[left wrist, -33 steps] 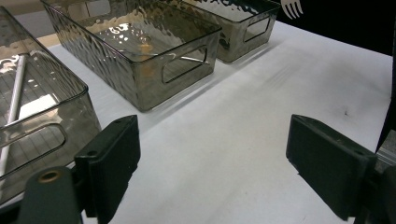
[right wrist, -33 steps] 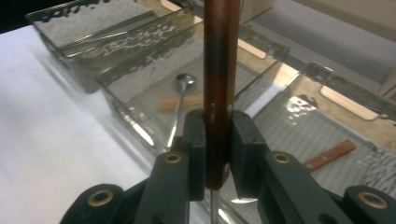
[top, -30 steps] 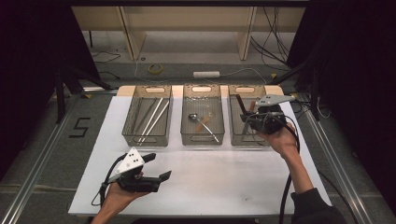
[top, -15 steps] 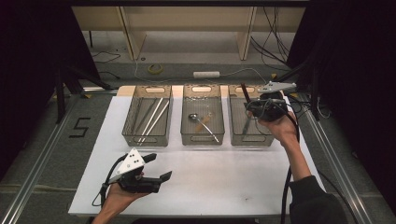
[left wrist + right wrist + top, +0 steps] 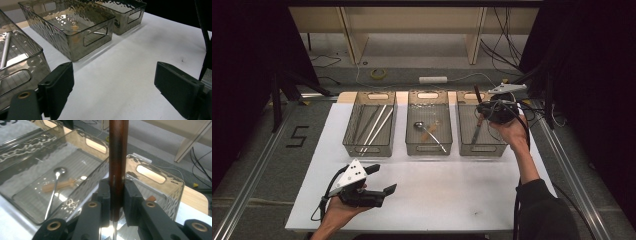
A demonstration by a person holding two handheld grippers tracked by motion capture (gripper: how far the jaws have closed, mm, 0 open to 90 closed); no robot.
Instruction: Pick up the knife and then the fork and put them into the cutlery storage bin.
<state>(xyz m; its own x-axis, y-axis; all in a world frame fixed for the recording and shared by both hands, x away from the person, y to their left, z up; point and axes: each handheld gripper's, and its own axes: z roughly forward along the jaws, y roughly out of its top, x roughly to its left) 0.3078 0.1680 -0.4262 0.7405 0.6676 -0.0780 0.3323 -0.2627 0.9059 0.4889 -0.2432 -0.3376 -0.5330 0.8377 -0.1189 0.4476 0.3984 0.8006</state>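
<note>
The person stands over a white table (image 5: 452,200) with three smoky plastic bins in a row; the right gripper (image 5: 116,195) is clamped on a knife with a dark wooden handle (image 5: 118,150), the pads pressing it from both sides, the blade pointing down toward the right-hand bin (image 5: 464,145); in the high view the knife (image 5: 477,125) hangs over that bin, tilted, its tip inside the walls though I cannot tell whether it touches the floor. The middle bin (image 5: 412,147) holds a metal spoon (image 5: 428,132) and a small wooden utensil (image 5: 428,134) lying across it; the left bin (image 5: 349,147) holds long pale sticks (image 5: 374,127), likely chopsticks. The left gripper (image 5: 379,180) rests low near the front edge, its jaws spread wide with nothing between them, just bare tabletop. This looks like sorting cutlery by kind, and the step in hand is placing the knife; the next move, I would judge, calls for lowering it until it lies along the bin floor, then easing the jaws apart so it does not clatter or tip against the wall.
</note>
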